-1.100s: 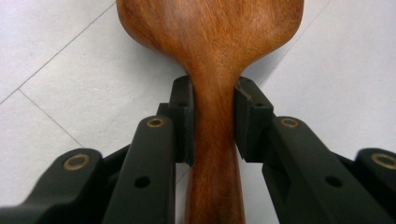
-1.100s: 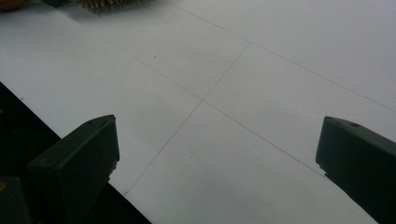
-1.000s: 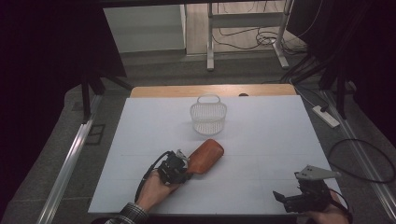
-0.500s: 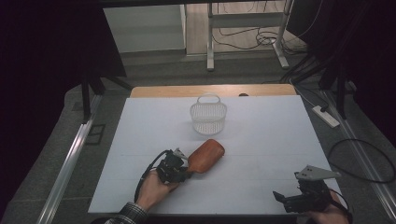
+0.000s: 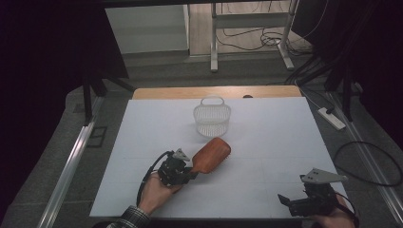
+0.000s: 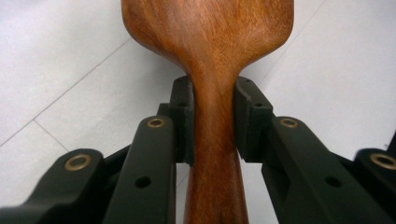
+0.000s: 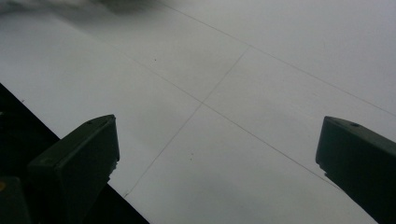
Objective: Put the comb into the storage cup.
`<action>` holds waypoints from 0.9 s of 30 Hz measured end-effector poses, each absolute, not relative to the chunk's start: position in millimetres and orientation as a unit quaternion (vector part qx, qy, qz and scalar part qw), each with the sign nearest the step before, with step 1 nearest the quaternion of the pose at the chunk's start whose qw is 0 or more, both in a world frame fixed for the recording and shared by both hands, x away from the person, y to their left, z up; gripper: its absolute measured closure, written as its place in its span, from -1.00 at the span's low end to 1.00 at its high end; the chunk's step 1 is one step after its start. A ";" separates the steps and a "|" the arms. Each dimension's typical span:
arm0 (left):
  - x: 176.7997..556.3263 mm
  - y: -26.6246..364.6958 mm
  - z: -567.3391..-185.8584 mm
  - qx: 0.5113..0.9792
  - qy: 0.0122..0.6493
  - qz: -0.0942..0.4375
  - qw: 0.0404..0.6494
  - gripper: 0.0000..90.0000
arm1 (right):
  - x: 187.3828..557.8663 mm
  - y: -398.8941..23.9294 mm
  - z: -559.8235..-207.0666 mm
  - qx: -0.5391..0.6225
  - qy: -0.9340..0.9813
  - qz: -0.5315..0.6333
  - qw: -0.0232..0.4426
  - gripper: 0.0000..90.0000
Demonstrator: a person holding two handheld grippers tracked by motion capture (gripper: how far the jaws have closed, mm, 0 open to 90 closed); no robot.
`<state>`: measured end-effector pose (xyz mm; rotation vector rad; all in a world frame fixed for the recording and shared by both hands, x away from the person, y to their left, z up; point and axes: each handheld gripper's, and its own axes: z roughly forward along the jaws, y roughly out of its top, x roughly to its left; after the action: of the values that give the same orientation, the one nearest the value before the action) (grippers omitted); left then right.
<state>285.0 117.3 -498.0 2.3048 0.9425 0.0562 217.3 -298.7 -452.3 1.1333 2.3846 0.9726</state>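
Observation:
A brown wooden hairbrush (image 5: 210,155) lies on the white table, its wide head pointing toward the basket. My left gripper (image 5: 191,172) is shut on its handle. In the left gripper view the two black pads (image 6: 182,119) press on either side of the narrow wooden neck of the hairbrush (image 6: 212,56). My right gripper (image 5: 284,200) rests at the table's front right corner, jaws wide apart. The right gripper view has bare white table between its fingers (image 7: 77,158).
A small white mesh basket (image 5: 212,117) with a handle stands upright on the white table (image 5: 285,133), just beyond the brush head. Past the table's wooden far edge are metal frame legs, cables and a power strip (image 5: 333,118) on the floor.

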 end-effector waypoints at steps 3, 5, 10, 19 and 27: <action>284.1 117.3 -495.7 0.878 0.353 0.024 0.323 0.59 | 216.8 -298.7 -451.9 0.392 0.837 0.346 0.161 -0.99; 283.1 117.0 -494.1 0.875 0.353 0.024 0.331 0.59 | 216.8 -298.8 -451.8 0.391 0.837 0.347 0.160 -0.99; 281.0 118.7 -489.5 0.871 0.350 0.032 0.344 0.59 | 216.8 -299.8 -450.9 0.392 0.834 0.355 0.157 -1.00; 277.9 122.9 -480.1 0.862 0.343 0.037 0.372 0.59 | 218.1 -297.4 -446.0 0.373 0.830 0.388 0.144 -0.98; 276.1 125.7 -473.7 0.856 0.336 0.051 0.390 0.59 | 223.3 -292.6 -434.3 0.355 0.826 0.410 0.151 -1.00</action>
<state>276.1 125.7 -473.7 2.1744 0.8535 0.1293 223.3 -292.6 -434.3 1.0181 2.3723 1.1783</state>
